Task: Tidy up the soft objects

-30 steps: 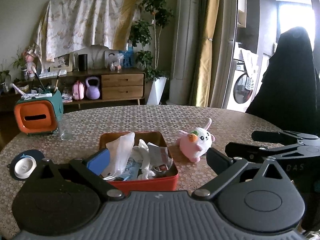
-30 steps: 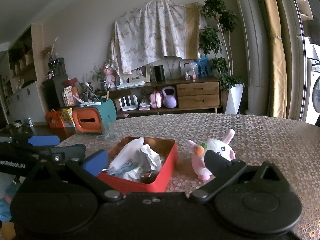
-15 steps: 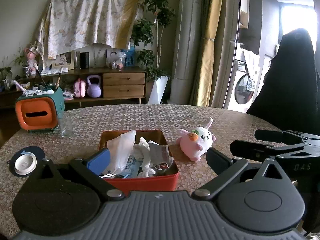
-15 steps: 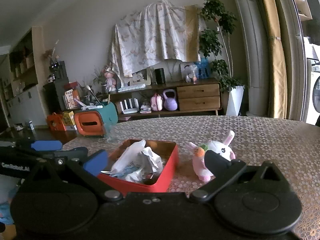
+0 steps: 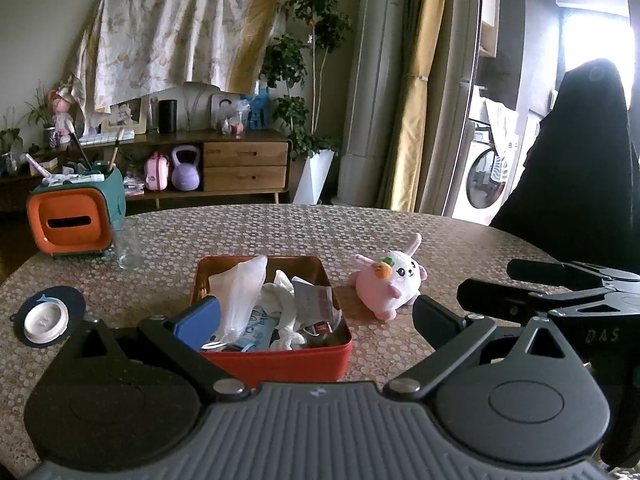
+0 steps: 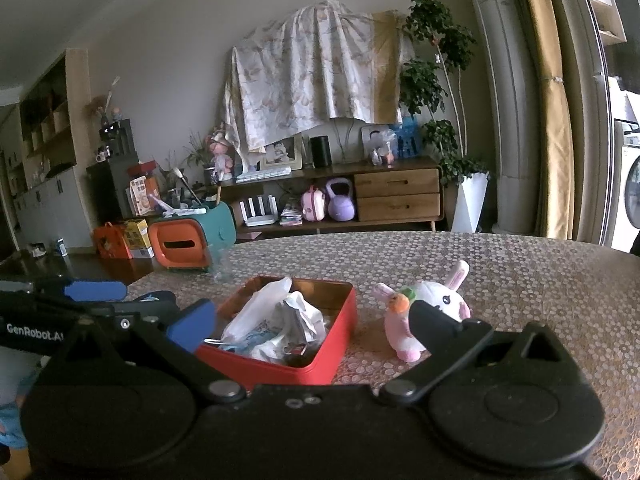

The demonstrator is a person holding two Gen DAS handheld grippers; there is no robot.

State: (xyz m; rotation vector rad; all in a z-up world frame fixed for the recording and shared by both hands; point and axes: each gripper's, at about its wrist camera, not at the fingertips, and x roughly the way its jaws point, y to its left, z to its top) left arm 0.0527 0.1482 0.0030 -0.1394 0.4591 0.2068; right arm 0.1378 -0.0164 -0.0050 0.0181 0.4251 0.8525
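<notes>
Both tongs, left (image 5: 316, 314) and right (image 6: 312, 318), wide open, empty, as before.

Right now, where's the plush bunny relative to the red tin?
In both wrist views the plush bunny lies on the table just right of the red tin, apart from it, ahead of both open grippers.

Glossy red metal tin (image 5: 276, 362); fuzzy plush rabbit (image 5: 390, 285); crinkled plastic bag (image 5: 240, 292); matt dotted tablecloth (image 5: 248, 232).
</notes>
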